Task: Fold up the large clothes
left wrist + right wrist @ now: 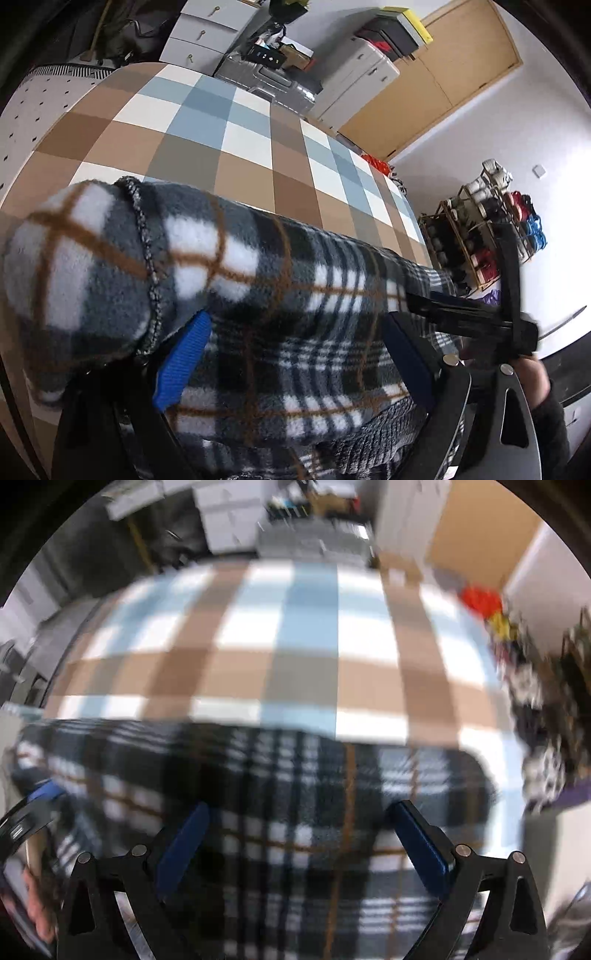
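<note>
A grey, white and black plaid fleece garment (258,295) with brown lines lies across the near part of the checked table (229,122). My left gripper (295,343) has its blue-padded fingers (181,365) wide apart, with fleece bunched over and between them; a rolled end with a knit-trimmed edge bulges at the left. The other gripper shows at the right of the left wrist view (491,325). In the blurred right wrist view, my right gripper (299,834) is open above the garment (280,797), its pads (184,845) apart.
The table (295,646) carries a brown, blue and white checked cloth. Behind it stand white drawers (207,33), a silver suitcase (266,79) and a wooden cabinet (454,70). A shoe rack (484,229) stands at the right, and a red bag (376,164) is near the table's far corner.
</note>
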### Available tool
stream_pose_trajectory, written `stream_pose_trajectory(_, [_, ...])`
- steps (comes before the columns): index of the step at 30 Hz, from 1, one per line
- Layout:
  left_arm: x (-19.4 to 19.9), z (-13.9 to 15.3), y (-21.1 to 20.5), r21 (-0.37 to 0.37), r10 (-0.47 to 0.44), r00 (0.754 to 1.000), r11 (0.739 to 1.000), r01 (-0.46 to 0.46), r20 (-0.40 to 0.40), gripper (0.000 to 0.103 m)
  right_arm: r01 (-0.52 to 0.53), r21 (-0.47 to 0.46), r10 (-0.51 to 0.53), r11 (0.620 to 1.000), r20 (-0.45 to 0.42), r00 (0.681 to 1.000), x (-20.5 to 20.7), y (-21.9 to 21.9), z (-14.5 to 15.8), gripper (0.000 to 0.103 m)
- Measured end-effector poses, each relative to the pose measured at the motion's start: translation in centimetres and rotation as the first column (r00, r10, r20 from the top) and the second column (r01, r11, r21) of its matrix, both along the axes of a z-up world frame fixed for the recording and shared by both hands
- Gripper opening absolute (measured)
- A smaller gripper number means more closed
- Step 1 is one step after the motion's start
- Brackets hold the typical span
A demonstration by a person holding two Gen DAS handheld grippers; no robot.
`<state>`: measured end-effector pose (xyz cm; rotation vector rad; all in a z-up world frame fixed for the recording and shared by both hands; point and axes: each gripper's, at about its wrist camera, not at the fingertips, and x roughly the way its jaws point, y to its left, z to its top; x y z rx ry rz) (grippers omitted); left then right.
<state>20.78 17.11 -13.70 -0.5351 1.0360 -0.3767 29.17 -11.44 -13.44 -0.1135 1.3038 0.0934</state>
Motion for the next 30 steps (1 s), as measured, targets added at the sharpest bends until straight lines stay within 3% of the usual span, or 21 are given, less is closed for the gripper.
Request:
stream_pose_trajectory(4, [-0.2, -0.2, 0.1, -0.019, -0.033, 0.998, 0.999, 0.032, -0.050, 0.091, -0.012, 0.026, 0.010, 1.000, 0.058, 0.998, -1.1, -0.7, -0.7, 0.103])
stream_pose_trajectory(7, [-0.4, -0.8, -0.6, -0.054, -0.070, 0.979, 0.997, 0.060, -0.194, 0.091, -0.043, 0.027, 0.041, 0.999, 0.076, 0.996, -2.5, -1.1, 1.2, 0.103])
stream_pose_trajectory(9, [-1.0, -0.7, -0.5, -0.024, -0.069, 0.980, 0.998, 0.066, -0.187, 0.091, -0.087, 0.014, 0.085, 0.996, 0.096, 0.992, -3.5, -1.2, 1.8, 0.103])
stream_pose_trajectory(11, [-0.9, -1.0, -0.8, -0.001, -0.077, 0.979, 0.997, 0.078, -0.188, 0.091, -0.157, -0.032, 0.158, 0.987, 0.038, 0.987, -3.9, -1.0, 0.2, 0.103])
stream_pose_trajectory(13, [-0.5, -1.4, -1.0, 0.014, -0.065, 0.981, 0.998, 0.068, -0.183, 0.091, -0.170, -0.092, 0.167, 0.981, -0.036, 0.985, -4.1, -0.5, -2.2, 0.103])
stream_pose_trajectory(17, [0.8, -1.0, -1.5, 0.076, -0.061, 0.984, 0.994, 0.075, -0.168, 0.094, -0.144, -0.044, 0.144, 0.989, -0.003, 0.990, -3.4, -0.8, -3.1, 0.103])
stream_pose_trajectory(20, [2.5, -0.9, -2.8, 0.174, -0.110, 0.983, 0.975, 0.135, -0.150, 0.098, -0.153, -0.030, 0.154, 0.988, 0.048, 0.987, -2.5, -1.1, -3.1, 0.103])
stream_pose_trajectory(24, [5.2, -0.9, -4.7, 0.321, -0.141, 0.974, 0.927, 0.193, -0.180, 0.100, -0.161, -0.012, 0.161, 0.987, 0.087, 0.983, 0.2, -1.4, -3.1, 0.103])
stream_pose_trajectory(27, [5.4, -0.8, -4.6, 0.316, -0.124, 0.970, 0.930, 0.186, -0.208, 0.100, -0.162, 0.013, 0.160, 0.987, 0.111, 0.981, 1.0, -1.9, -2.7, 0.103])
stream_pose_trajectory(30, [2.6, 0.5, -3.9, 0.297, -0.134, 0.965, 0.934, 0.199, -0.226, 0.100, -0.161, 0.069, 0.151, 0.984, 0.137, 0.979, -1.0, -2.7, -1.1, 0.103])
